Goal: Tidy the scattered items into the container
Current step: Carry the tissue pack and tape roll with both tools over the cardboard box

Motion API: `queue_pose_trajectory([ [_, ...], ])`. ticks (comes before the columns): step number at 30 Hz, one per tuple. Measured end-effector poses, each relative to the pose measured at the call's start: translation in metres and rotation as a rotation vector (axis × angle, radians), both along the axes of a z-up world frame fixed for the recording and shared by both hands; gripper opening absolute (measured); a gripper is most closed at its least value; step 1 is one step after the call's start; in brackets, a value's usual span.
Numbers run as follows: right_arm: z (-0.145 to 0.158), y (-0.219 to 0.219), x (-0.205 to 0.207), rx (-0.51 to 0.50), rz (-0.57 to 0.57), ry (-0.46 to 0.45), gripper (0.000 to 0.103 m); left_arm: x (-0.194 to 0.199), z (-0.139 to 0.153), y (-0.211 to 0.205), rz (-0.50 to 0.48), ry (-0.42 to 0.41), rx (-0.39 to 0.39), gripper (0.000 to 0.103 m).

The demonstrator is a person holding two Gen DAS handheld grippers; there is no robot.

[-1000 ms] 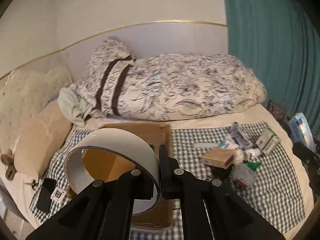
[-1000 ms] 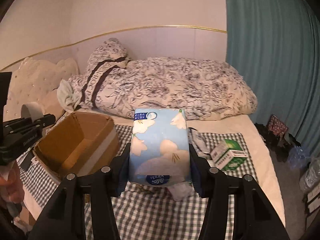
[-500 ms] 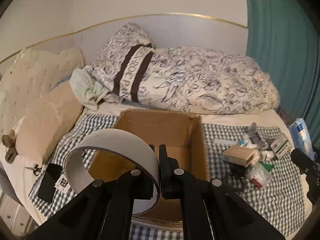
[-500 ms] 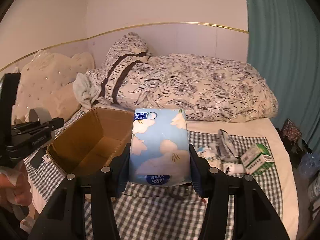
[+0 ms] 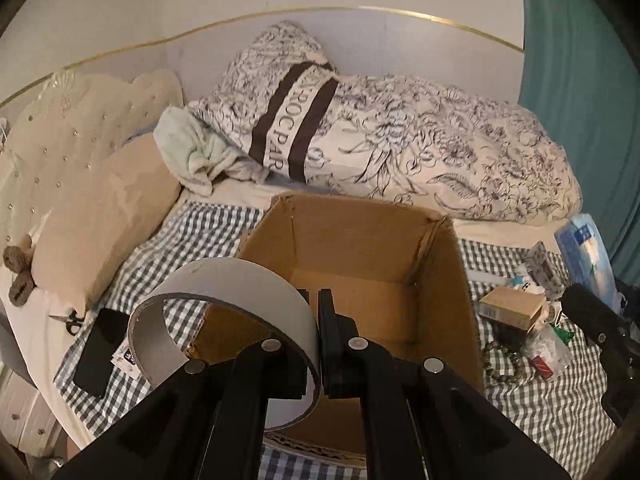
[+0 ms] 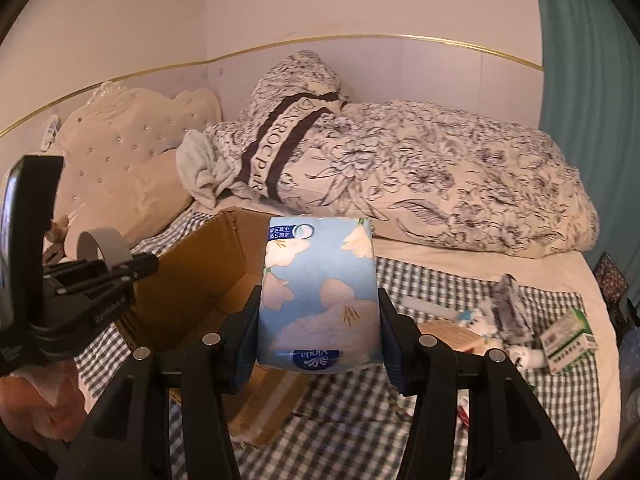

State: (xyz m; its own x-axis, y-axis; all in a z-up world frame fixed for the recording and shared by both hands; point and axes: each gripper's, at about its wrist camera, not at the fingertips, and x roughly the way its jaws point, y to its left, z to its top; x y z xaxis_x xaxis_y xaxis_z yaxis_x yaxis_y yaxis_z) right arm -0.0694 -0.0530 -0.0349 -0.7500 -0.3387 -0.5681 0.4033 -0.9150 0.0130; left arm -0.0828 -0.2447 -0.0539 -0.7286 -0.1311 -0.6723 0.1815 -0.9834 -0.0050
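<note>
One cardboard box (image 5: pixel 360 280) sits open on the checked blanket (image 5: pixel 192 240), and from my left camera its floor looks bare brown card, though the near part is hidden behind my own fingers, so I cannot vouch for that corner. My left gripper (image 5: pixel 318 312) is clenched tight on the wall of a grey tape roll (image 5: pixel 224 304), which hangs over the box's near left edge; the ring stands on edge with its hollow facing left. My right gripper (image 6: pixel 318 320) is clamped on a blue tissue pack (image 6: pixel 318 292), pads pressing both its sides, the pack held upright just to the right of the box and not inside it. In the right view I can see the left gripper (image 6: pixel 140 266) with the roll at the box's left side, and a bit of the person's hand (image 6: pixel 44 400) below it.

Right of the box a cluster of loose items waits on the blanket: a small tan carton (image 5: pixel 512 308), a bead bracelet (image 5: pixel 502 360), a clear plastic bag (image 5: pixel 548 348), and a green-and-white box (image 6: pixel 568 338) farther right. On the left, outside the box, lie a black phone (image 5: pixel 96 352) and scissors (image 5: pixel 70 320).
</note>
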Motion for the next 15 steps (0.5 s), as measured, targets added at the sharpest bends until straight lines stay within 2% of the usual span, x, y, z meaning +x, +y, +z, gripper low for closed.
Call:
queue_pose_trajectory([
  [15, -0.04, -0.065, -0.03, 0.07, 0.147, -0.084, 0.052, -0.036, -0.056, -0.022, 0.01, -0.134, 0.065, 0.005],
])
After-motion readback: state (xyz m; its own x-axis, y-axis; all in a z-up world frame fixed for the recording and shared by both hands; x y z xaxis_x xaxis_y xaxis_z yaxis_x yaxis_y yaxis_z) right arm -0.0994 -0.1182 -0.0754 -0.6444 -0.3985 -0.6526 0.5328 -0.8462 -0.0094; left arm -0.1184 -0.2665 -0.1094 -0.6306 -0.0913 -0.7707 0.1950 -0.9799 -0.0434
